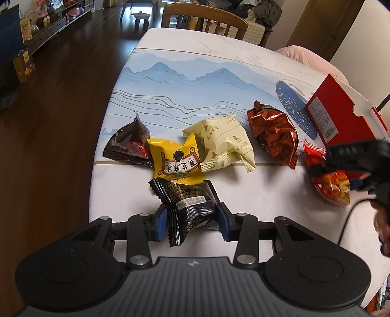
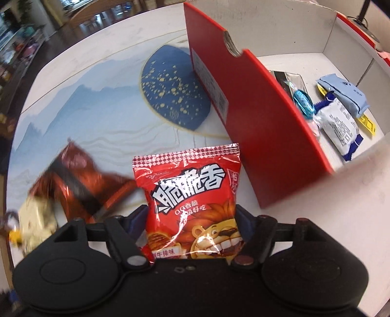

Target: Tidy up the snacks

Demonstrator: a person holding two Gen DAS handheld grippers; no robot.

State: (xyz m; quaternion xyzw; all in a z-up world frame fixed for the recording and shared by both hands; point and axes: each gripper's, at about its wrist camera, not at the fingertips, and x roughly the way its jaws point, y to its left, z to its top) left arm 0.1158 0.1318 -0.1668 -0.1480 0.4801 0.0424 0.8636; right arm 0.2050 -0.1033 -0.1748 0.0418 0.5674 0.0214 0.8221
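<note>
My left gripper (image 1: 192, 223) is shut on a black snack packet (image 1: 187, 202), which it holds just above the table's near edge. My right gripper (image 2: 191, 219) is shut on a red snack bag with a lion on it (image 2: 192, 195); both pads press its sides. In the left wrist view that red bag (image 1: 332, 189) sits at the far right, by the red box (image 1: 341, 114). The open red box (image 2: 256, 122) stands just right of the bag. A blue packet (image 2: 346, 95), a white packet (image 2: 338, 124) and a teal candy (image 2: 302, 102) lie inside it.
On the patterned tablecloth (image 1: 195, 80) lie a yellow packet (image 1: 175, 158), a cream packet (image 1: 224, 141), a copper foil bag (image 1: 273, 134) and a dark triangular packet (image 1: 126, 146). A wooden chair (image 1: 202, 17) stands at the far end. The table's left edge drops to dark floor.
</note>
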